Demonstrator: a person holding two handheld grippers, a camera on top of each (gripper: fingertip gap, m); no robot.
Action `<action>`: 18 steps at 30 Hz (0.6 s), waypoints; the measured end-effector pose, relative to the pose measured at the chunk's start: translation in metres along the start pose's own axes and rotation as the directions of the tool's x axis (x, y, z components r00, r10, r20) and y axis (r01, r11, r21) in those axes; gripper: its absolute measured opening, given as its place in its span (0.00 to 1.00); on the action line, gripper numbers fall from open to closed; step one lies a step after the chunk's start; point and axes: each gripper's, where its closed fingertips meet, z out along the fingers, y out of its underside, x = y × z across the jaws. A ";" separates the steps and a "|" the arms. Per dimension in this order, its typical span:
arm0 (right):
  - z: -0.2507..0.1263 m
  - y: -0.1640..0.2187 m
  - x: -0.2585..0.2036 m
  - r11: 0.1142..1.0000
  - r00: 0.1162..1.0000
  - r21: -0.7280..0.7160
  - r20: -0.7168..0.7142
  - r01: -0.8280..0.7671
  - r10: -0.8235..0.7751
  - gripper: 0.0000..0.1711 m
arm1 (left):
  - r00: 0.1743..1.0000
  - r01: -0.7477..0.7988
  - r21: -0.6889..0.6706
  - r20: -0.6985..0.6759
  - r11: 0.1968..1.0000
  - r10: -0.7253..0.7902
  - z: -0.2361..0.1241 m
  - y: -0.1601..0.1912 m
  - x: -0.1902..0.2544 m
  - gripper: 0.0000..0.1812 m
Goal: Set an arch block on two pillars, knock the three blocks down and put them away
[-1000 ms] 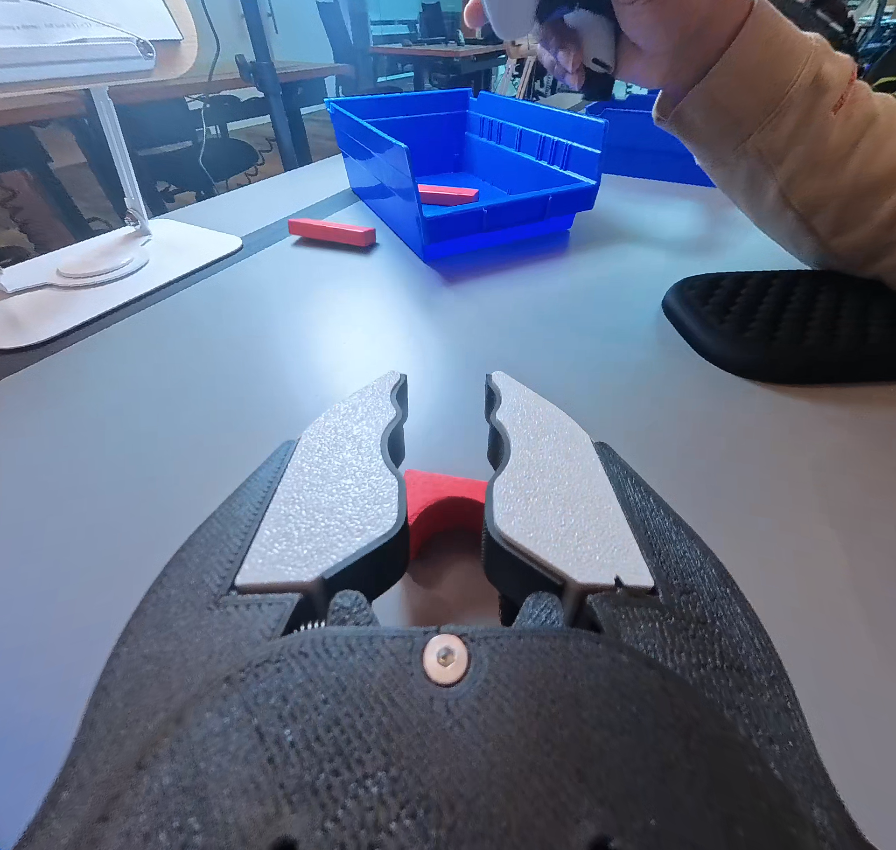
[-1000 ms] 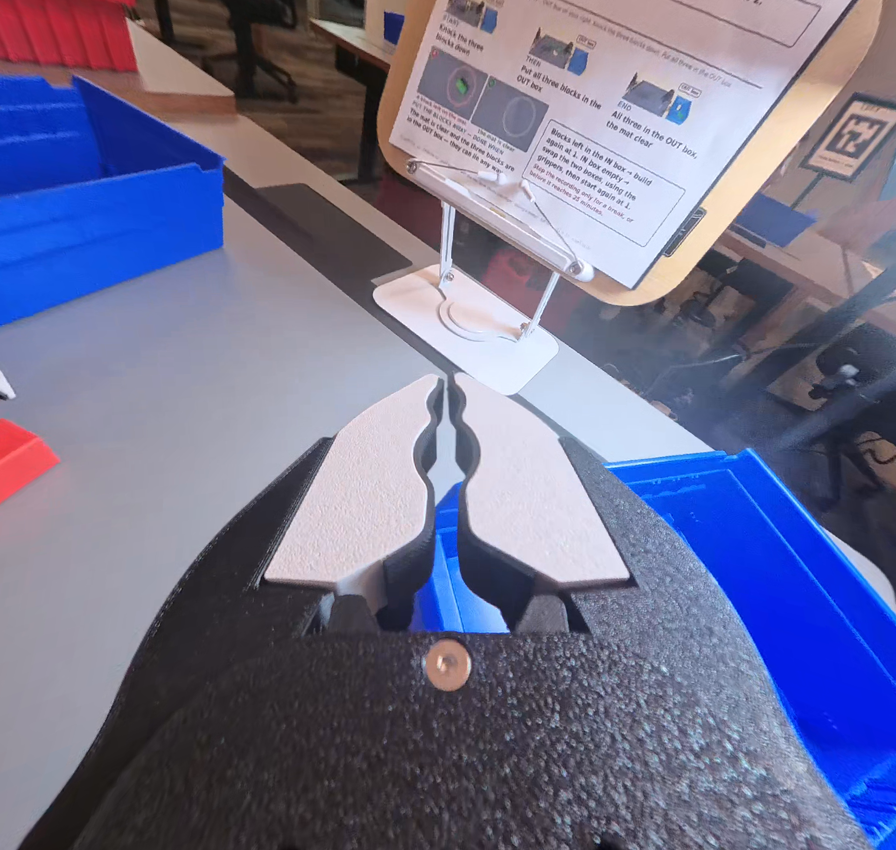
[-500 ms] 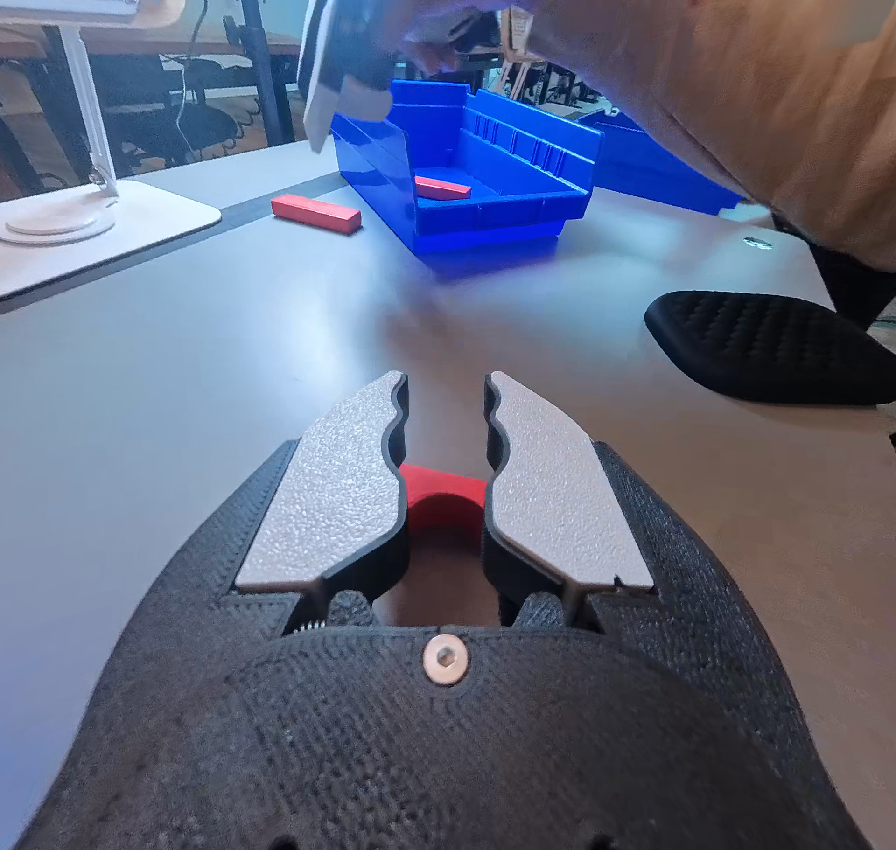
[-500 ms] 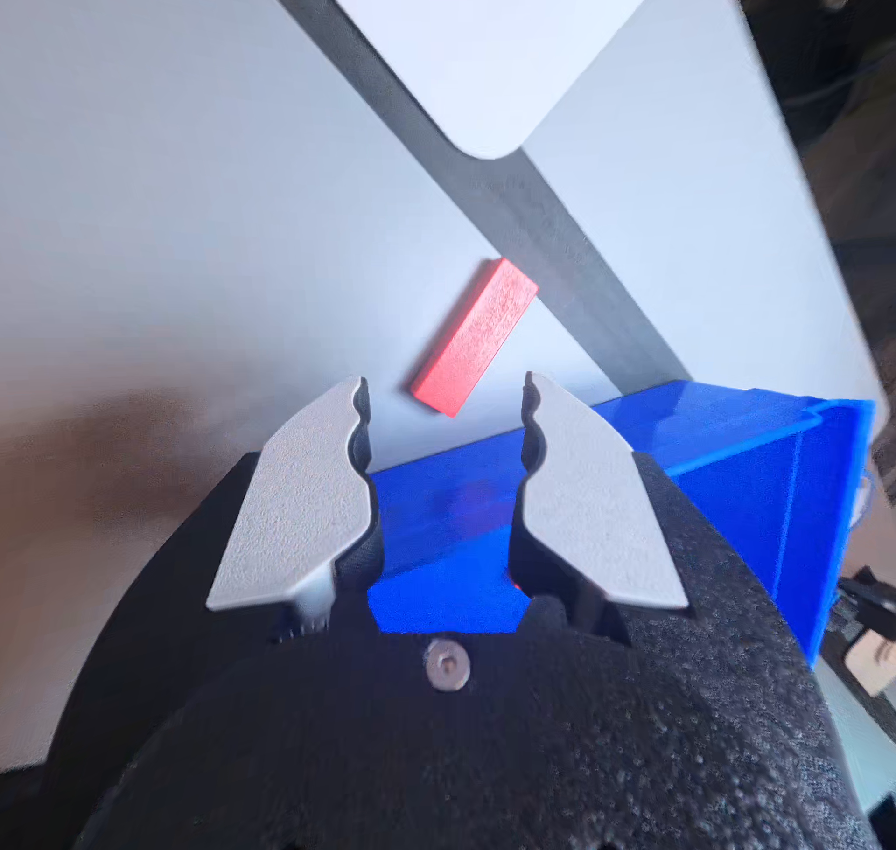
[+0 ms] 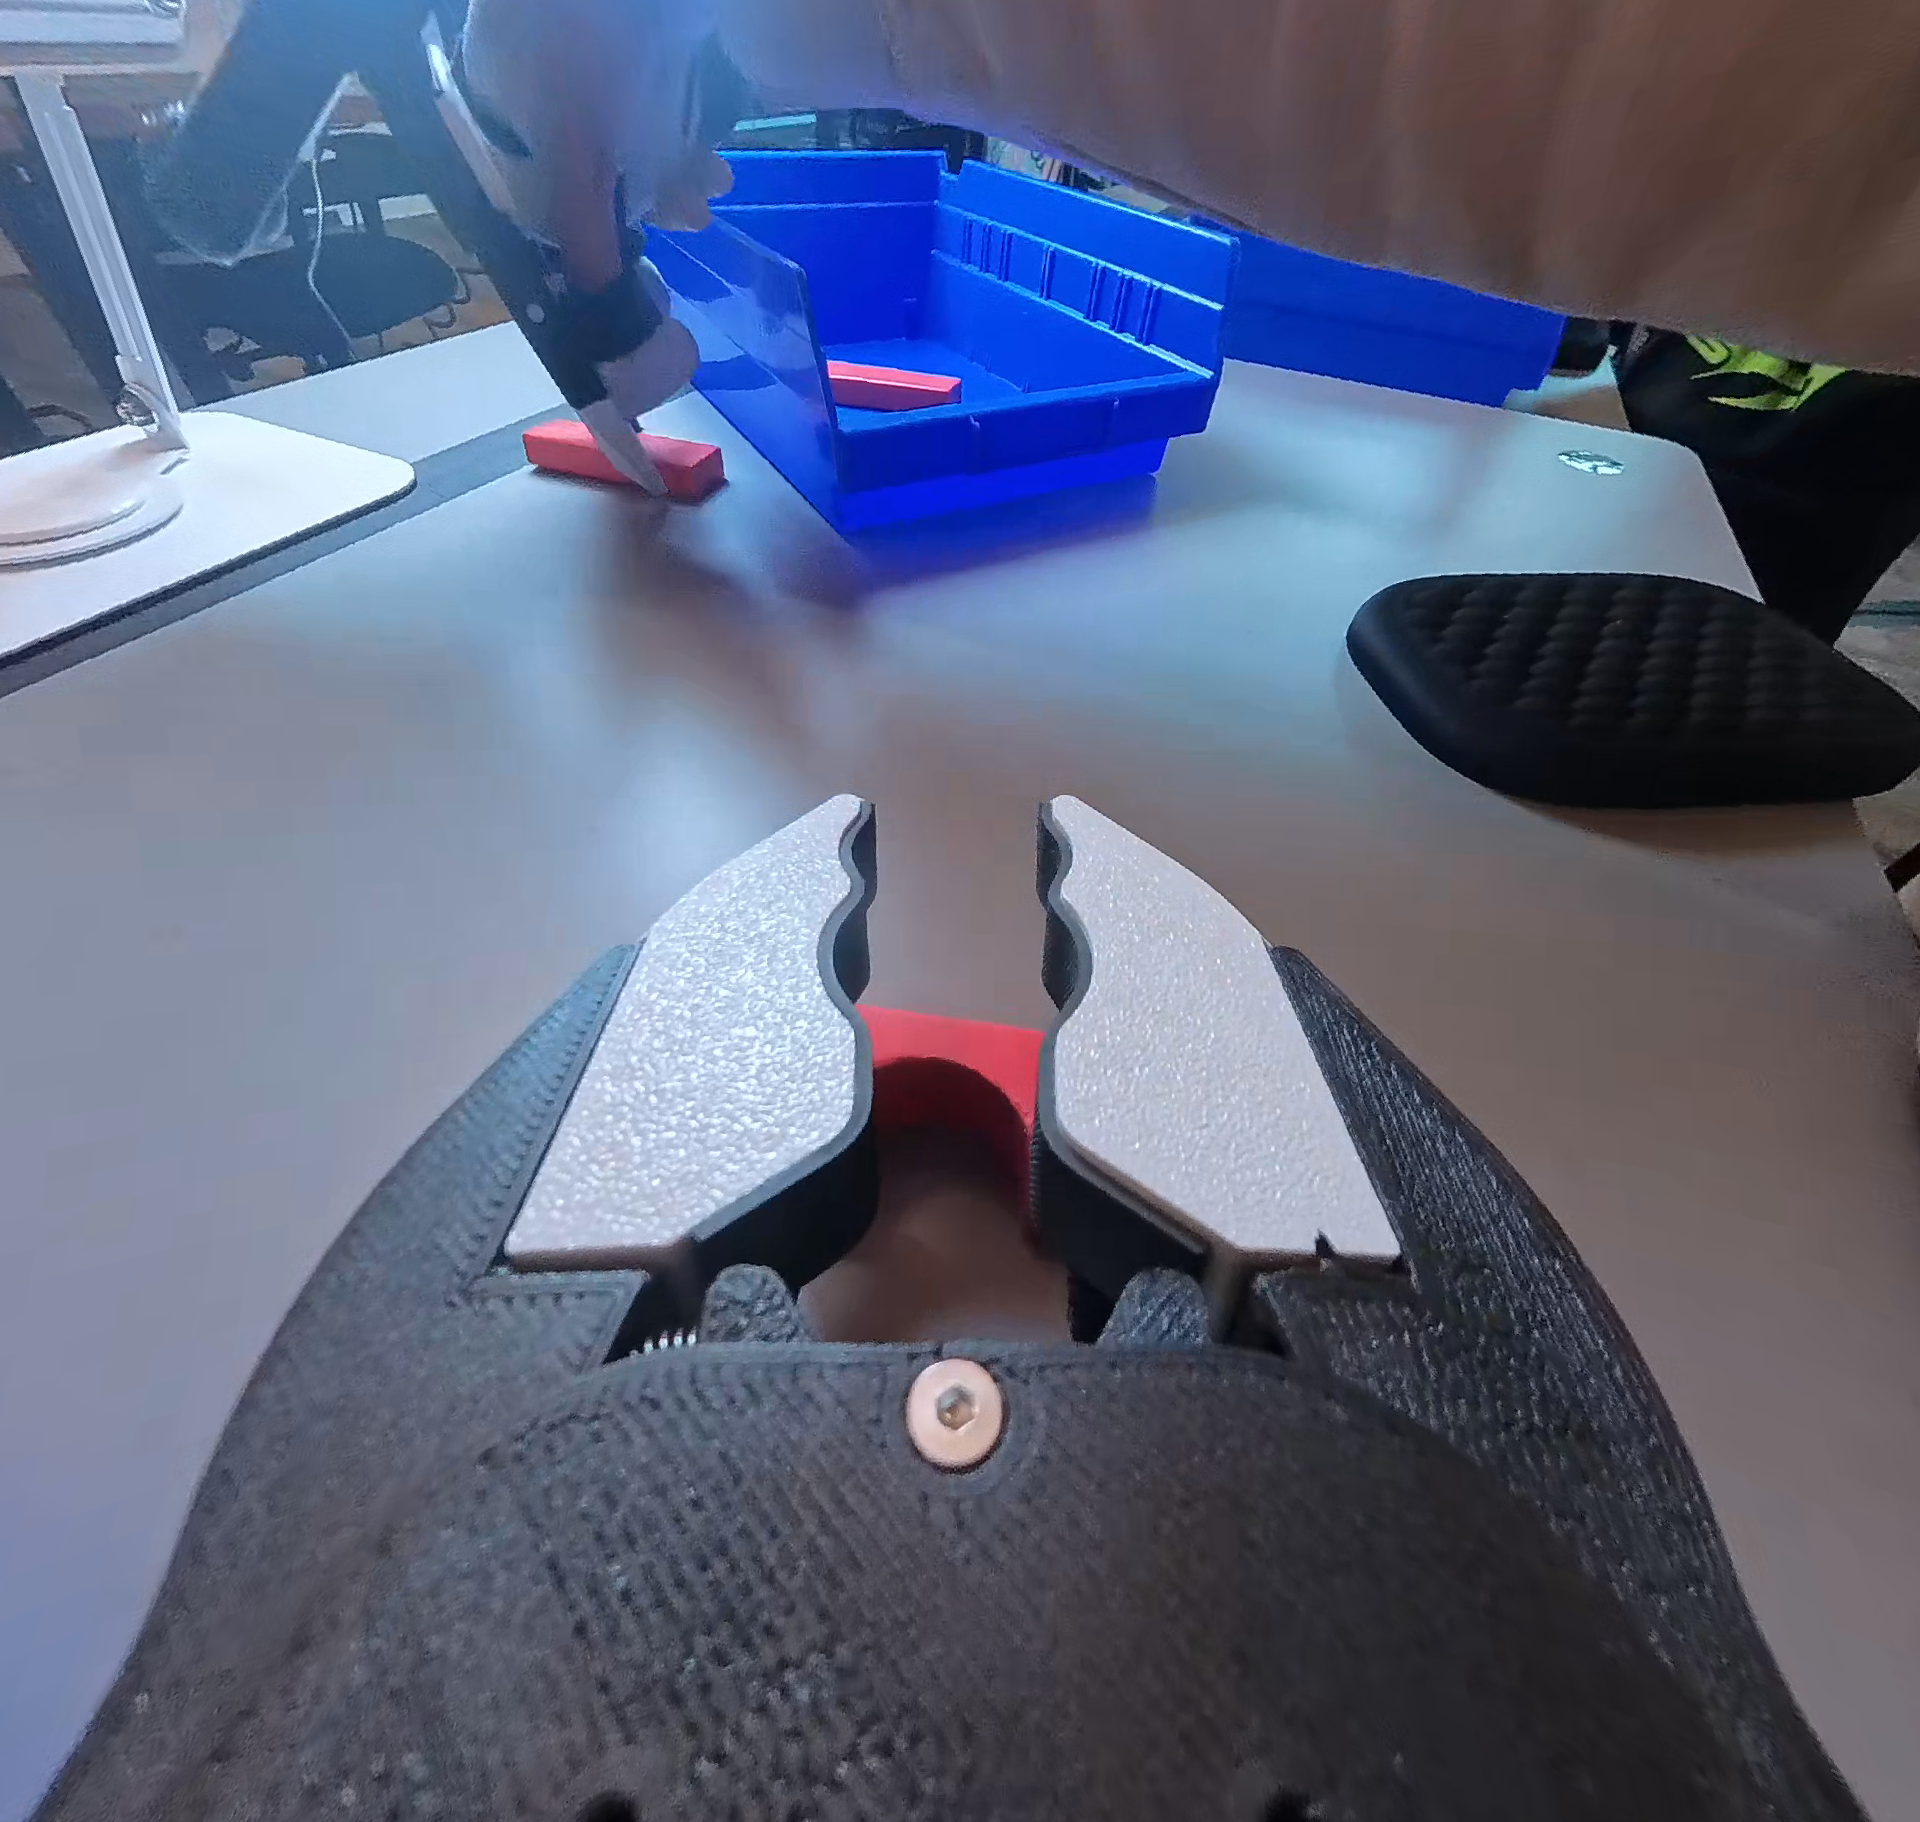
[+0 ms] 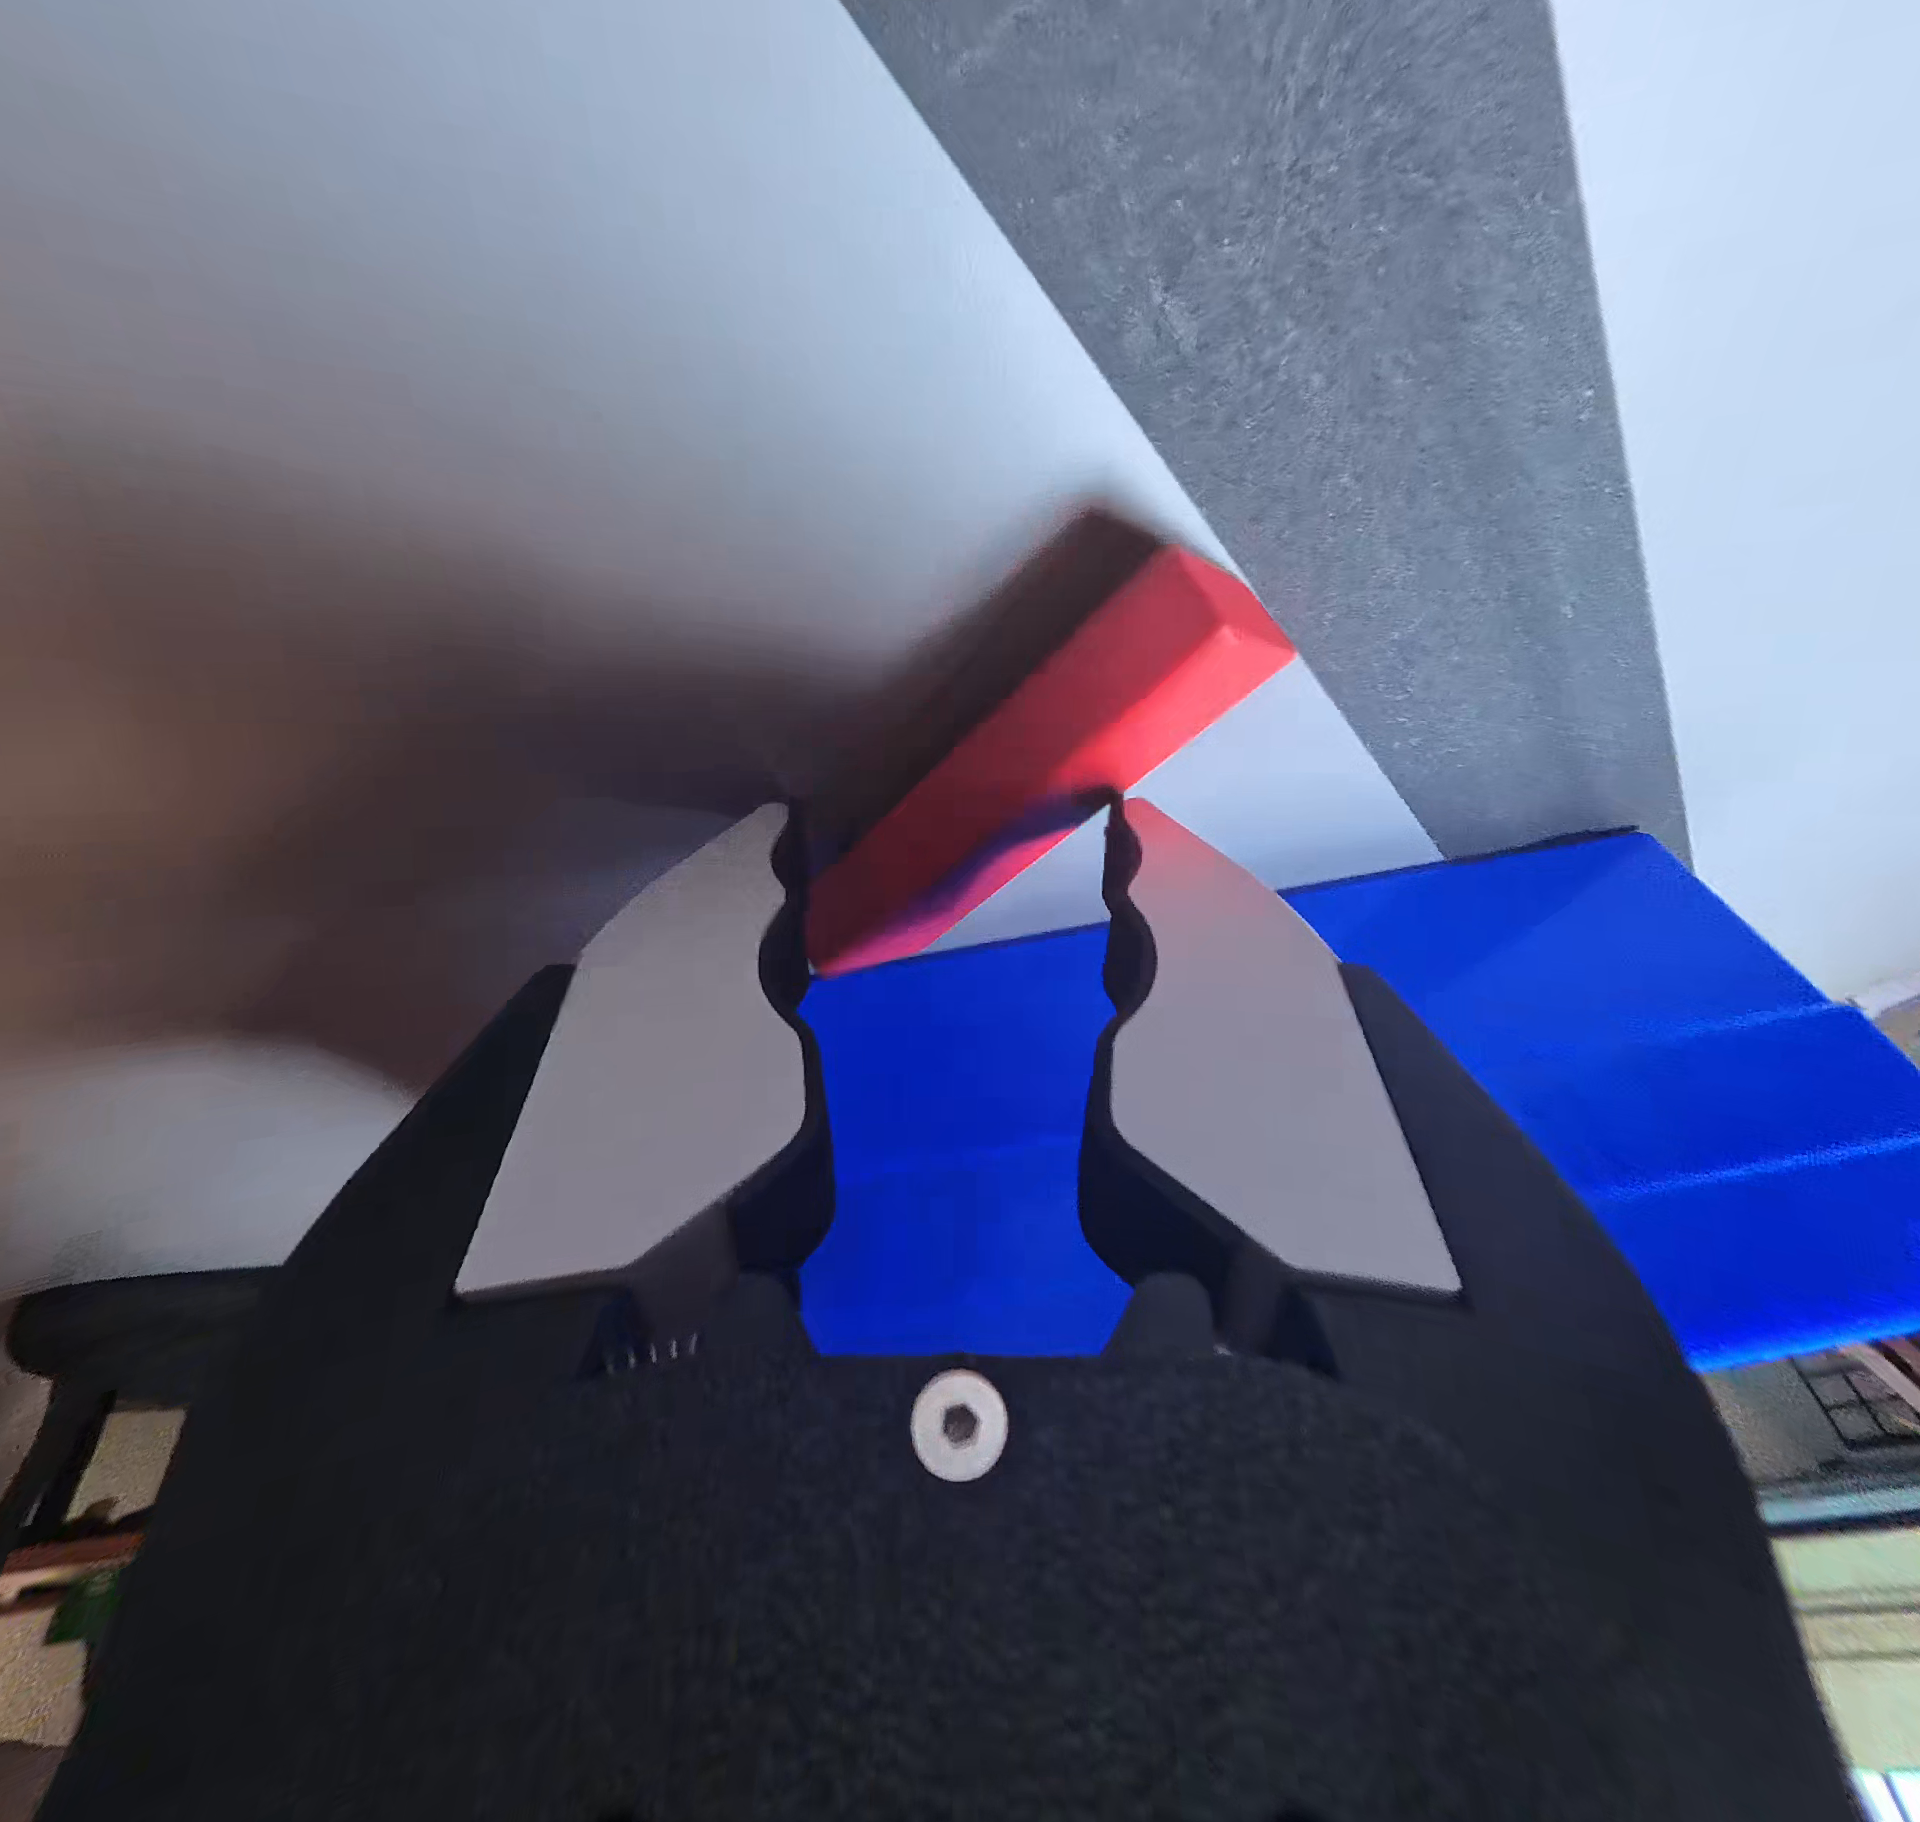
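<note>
Red pillar block (image 6: 1049,764) between spread right tool (image 6: 951,816) tips

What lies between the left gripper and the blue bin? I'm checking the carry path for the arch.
Bare grey table only, in the left wrist view, between the left gripper and blue bin.

The blue bin (image 5: 997,401) looks like glossy moulded plastic, while the red blocks (image 6: 1049,764) are matt and smooth-faced. The counter (image 5: 416,785) has a smooth, faintly sheened grey top. The left tongs (image 5: 956,899) carry pale, grainy finger plates (image 5: 707,1066) on a coarse, ridged black body.
</note>
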 end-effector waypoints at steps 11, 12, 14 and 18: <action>-0.037 -0.026 -0.073 0.894 0.927 0.249 -0.050 0.372 -0.371 0.10 | 1.000 -0.014 -0.013 -0.005 1.000 0.014 0.001 0.002 0.002 0.16; -0.056 -0.031 -0.088 0.844 0.907 0.337 -0.107 0.418 -0.407 0.10 | 1.000 -0.013 -0.011 -0.001 1.000 0.013 0.000 0.002 0.001 0.16; -0.102 -0.031 -0.116 0.698 0.872 0.522 -0.263 0.489 -0.414 0.10 | 1.000 -0.009 -0.009 0.005 1.000 0.009 0.000 0.001 0.000 0.16; -0.193 0.022 -0.132 0.412 0.892 0.797 -0.441 0.441 -0.103 0.10 | 1.000 0.012 0.001 -0.001 1.000 -0.012 -0.001 0.000 0.000 0.16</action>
